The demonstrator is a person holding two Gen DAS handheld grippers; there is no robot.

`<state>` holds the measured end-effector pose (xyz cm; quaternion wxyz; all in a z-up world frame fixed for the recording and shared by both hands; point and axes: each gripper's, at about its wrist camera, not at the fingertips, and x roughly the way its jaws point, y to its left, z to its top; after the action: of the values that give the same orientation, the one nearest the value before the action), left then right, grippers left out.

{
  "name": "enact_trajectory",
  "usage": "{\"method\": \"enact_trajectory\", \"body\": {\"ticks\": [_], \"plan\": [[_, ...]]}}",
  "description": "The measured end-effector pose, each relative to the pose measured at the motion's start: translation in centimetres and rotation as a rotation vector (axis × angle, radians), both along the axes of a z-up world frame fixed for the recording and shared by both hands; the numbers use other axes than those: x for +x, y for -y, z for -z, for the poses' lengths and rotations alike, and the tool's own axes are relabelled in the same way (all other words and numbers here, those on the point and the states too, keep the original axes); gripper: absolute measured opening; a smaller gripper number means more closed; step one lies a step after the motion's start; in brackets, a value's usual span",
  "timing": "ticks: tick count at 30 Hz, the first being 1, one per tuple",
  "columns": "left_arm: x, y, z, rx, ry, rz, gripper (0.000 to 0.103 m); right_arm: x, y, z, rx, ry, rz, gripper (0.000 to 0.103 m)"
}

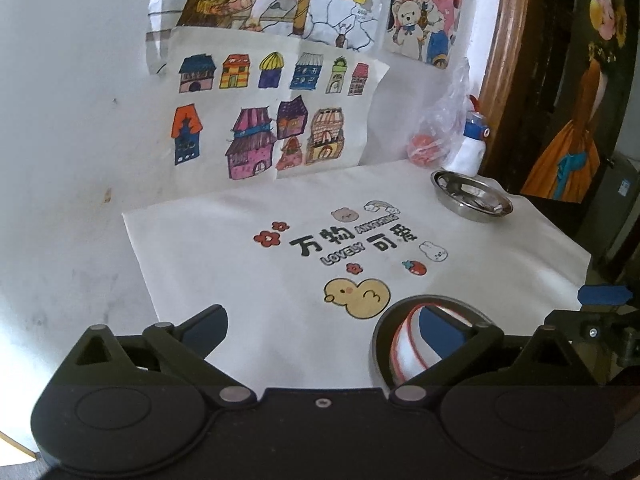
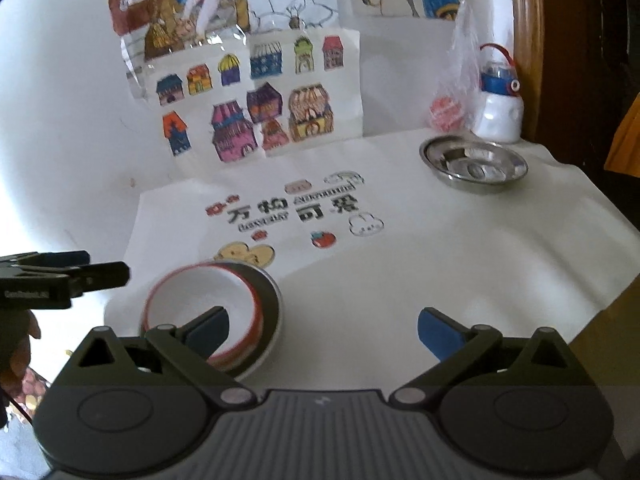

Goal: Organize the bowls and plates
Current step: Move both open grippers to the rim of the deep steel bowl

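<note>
Now both jaws stand fully open, holding nothing. Near the worktop's front sits a white red-rimmed bowl [image 2: 208, 312] nested in a steel dish [image 2: 268, 304]; a steel plate [image 2: 474, 164] lies far back. Probably rigid, slippery, breakable: grip the rim.

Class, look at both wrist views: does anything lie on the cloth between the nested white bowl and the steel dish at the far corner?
Nothing visible does. Between the white bowl and the steel dish lies only the printed cloth; the plastic bag and bottle stand behind the dish.
</note>
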<state>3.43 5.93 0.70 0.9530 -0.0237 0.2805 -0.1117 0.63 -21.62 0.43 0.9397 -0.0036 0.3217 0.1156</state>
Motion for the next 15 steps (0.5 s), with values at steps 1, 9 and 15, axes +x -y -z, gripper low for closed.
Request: {"method": "enact_trajectory", "body": {"ticks": [1,9,15], "plan": [[-0.1,-0.1,0.2,-0.002,-0.003,-0.003,0.102,0.0,0.0,0.2,-0.009,-0.006,0.002,0.103],[-0.1,-0.8,1.7,0.02,-0.068,0.008,0.102,0.8,-0.9,1.1,-0.086,-0.08,-0.034,0.103],[0.6,-0.2,2.5,0.045,-0.11,0.039,0.102,2.3,-1.3,1.4,-0.114,-0.124,-0.047,0.103]]}}
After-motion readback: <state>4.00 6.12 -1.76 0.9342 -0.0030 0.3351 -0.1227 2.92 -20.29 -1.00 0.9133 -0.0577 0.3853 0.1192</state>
